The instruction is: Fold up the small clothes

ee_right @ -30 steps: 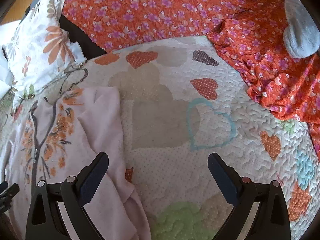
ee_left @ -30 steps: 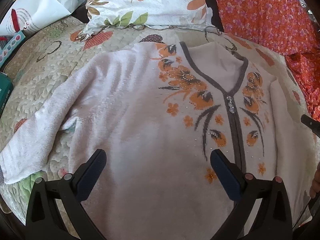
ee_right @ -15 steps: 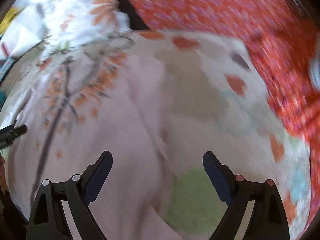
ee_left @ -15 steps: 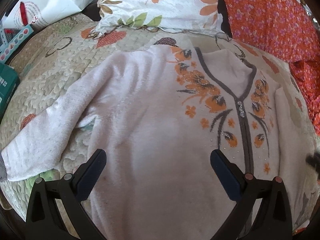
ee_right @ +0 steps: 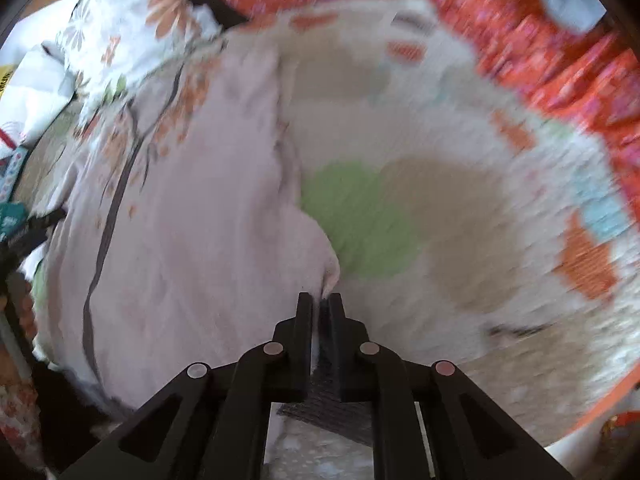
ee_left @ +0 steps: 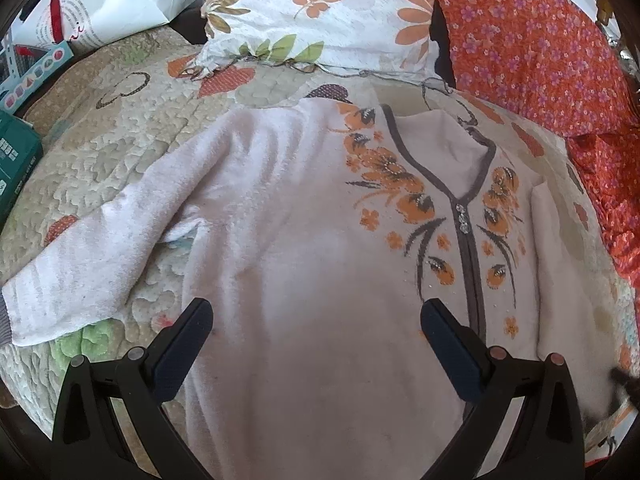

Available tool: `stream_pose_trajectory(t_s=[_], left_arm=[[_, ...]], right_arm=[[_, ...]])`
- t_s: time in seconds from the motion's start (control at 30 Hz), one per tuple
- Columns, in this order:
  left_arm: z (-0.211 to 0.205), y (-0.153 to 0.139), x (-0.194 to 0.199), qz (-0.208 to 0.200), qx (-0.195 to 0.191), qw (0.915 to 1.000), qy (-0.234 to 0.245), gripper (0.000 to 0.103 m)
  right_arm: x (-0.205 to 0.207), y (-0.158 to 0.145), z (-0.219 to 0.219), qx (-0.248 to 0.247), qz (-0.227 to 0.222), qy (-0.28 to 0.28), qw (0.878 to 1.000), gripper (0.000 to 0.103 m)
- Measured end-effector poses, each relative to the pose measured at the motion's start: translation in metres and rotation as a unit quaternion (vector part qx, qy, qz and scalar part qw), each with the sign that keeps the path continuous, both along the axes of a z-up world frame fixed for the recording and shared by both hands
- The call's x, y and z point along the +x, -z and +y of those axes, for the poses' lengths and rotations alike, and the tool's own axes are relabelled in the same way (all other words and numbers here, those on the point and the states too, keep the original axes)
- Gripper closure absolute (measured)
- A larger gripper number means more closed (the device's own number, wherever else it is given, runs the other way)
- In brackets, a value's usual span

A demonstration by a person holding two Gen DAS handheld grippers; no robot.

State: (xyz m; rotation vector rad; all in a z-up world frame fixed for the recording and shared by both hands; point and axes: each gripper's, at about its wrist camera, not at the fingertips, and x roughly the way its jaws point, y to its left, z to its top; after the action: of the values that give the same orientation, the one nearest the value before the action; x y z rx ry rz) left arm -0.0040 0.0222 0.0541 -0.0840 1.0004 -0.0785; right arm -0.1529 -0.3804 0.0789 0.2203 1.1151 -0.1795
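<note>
A pale pink fleece cardigan (ee_left: 304,240) with orange flowers and a grey placket lies face up on a quilted bedspread (ee_left: 100,152). Its left sleeve (ee_left: 80,264) stretches out to the left. My left gripper (ee_left: 316,320) is open and hovers over the lower body of the cardigan, touching nothing. In the right wrist view the cardigan (ee_right: 192,240) fills the left half. My right gripper (ee_right: 320,304) is shut on the end of its right sleeve, with the grey cuff (ee_right: 320,396) showing between the fingers. That view is motion-blurred.
A floral pillow (ee_left: 320,12) and an orange flowered cloth (ee_left: 540,52) lie at the head of the bed. A white bag (ee_left: 100,4) and boxes (ee_left: 20,152) sit at the left. The orange cloth (ee_right: 560,40) borders the quilt (ee_right: 440,220) on the right.
My right gripper swung left and down to the cardigan's right sleeve and closed on its cuff end. My left gripper drifted slightly left and stayed open.
</note>
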Motion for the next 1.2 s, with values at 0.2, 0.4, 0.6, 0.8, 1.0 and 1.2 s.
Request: stream_pose_trajectory(t_s=[0.2,0.4,0.6,0.8,1.0,1.2], left_arm=[[0.019,-0.005,0.006,-0.006,-0.005,0.9996,-0.028,0.000],[0.050,-0.016,0.016,-0.012,-0.010,0.9980,-0.062,0.000],[0.138,-0.021,0.016,-0.019,-0.014,0.9846,-0.173,0.000],[0.234,-0.009,-0.015,0.001,-0.051,0.9561,-0.289,0.000],[0.316,-0.003,-0.056,-0.002,-0.006,0.9161,-0.401,0.000],[0.371,0.022,-0.073,0.040,-0.013,0.8845,-0.465,0.000]], right_arm=[[0.031,-0.021,-0.069,-0.139,0.016,0.114,0.984,0.095],[0.060,0.010,-0.136,-0.238,0.081,0.224,0.941,0.094],[0.037,0.000,-0.134,-0.150,0.003,0.267,0.952,0.062],[0.058,-0.007,-0.101,-0.088,-0.036,0.218,0.971,0.055],[0.069,-0.003,-0.088,0.000,-0.040,0.186,0.982,0.054],[0.073,0.003,-0.083,0.053,-0.036,0.179,0.982,0.052]])
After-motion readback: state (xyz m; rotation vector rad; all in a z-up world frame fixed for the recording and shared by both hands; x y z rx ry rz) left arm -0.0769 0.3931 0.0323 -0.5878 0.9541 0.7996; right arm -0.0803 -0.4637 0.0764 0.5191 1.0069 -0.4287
